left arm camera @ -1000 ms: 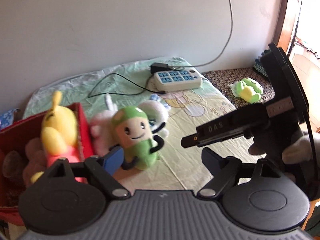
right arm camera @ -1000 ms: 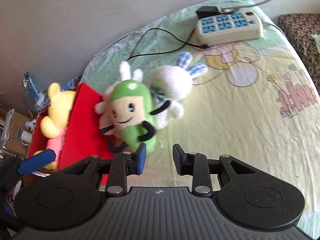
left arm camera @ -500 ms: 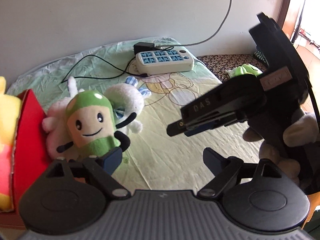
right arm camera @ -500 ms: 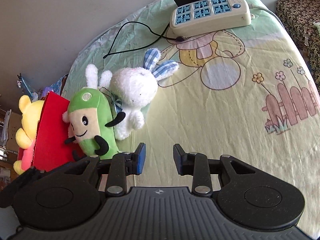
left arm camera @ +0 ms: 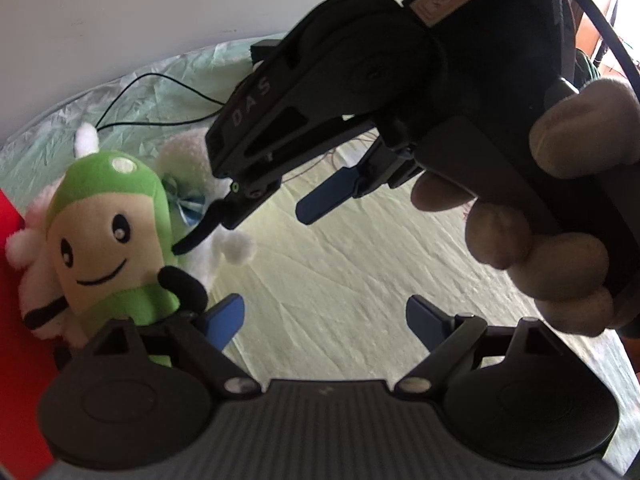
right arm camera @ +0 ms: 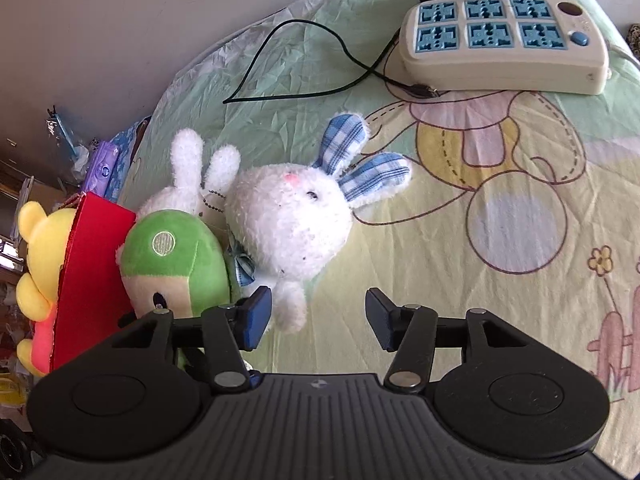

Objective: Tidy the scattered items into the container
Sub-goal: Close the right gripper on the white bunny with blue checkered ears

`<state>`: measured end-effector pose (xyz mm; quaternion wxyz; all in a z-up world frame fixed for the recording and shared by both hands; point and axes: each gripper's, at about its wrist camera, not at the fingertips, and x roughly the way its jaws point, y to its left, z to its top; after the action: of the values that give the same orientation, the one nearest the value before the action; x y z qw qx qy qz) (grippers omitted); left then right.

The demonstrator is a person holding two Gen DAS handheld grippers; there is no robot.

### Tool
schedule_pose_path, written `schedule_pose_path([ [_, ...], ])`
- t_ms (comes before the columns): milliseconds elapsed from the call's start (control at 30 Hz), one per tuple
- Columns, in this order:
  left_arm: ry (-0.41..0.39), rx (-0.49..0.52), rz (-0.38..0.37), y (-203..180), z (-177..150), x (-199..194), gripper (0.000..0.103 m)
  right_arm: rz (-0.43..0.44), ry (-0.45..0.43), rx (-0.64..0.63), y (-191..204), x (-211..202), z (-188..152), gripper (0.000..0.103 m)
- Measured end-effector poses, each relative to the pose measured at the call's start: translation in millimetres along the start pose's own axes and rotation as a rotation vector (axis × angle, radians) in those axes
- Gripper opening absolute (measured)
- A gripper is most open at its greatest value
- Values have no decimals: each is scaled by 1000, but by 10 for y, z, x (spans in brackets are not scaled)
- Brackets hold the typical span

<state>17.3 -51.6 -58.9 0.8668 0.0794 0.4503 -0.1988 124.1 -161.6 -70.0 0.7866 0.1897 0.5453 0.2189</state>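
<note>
A green plush (right arm camera: 176, 264) leans on the red container (right arm camera: 92, 280), which holds a yellow plush (right arm camera: 40, 248). Beside it lies a white rabbit plush (right arm camera: 292, 224) with blue checked ears, and a second white rabbit (right arm camera: 188, 172) lies behind. My right gripper (right arm camera: 318, 316) hovers just in front of the white rabbit with its jaws opening. The rabbit's paw is by the left finger, but the pads do not press on it. My left gripper (left arm camera: 324, 320) is open over bare sheet, right of the green plush (left arm camera: 108, 240). The right gripper (left arm camera: 280, 200), held by a hand (left arm camera: 560, 220), fills the upper left wrist view.
The toys lie on a bed sheet (right arm camera: 500, 300) with cartoon prints. A beige power strip (right arm camera: 500, 48) with blue sockets and a thin black cable (right arm camera: 304, 68) lie at the far side near the wall. Clutter (right arm camera: 100, 164) sits past the bed's left edge.
Both grippers have come down and closer to the plush toys. The right gripper's jaws have widened. The right gripper now looms large across the top of the left wrist view.
</note>
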Motion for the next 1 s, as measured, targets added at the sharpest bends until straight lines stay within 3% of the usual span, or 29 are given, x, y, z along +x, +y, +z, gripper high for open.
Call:
schedule_pose_path([
  [200,0,-13,55,167,7,-5,85,74,-18,51,8,155,106,56],
  [367,11,-39,93,356,39,28,83,115,-47,88,31,262,225,65],
  [500,13,3,122,344,52,52,78,136,-55,86,66,355,277,65],
  [667,-10,41,100,204,53,-26,86,167,-72,80,21,303,277,45],
  [867,-58,97,74,7,65,-165,92,159,-101,108,-214,15,173,41],
  [1000,-65,156,58,-182,64,-154,96,108,-118,78,-319,-228,47,41],
])
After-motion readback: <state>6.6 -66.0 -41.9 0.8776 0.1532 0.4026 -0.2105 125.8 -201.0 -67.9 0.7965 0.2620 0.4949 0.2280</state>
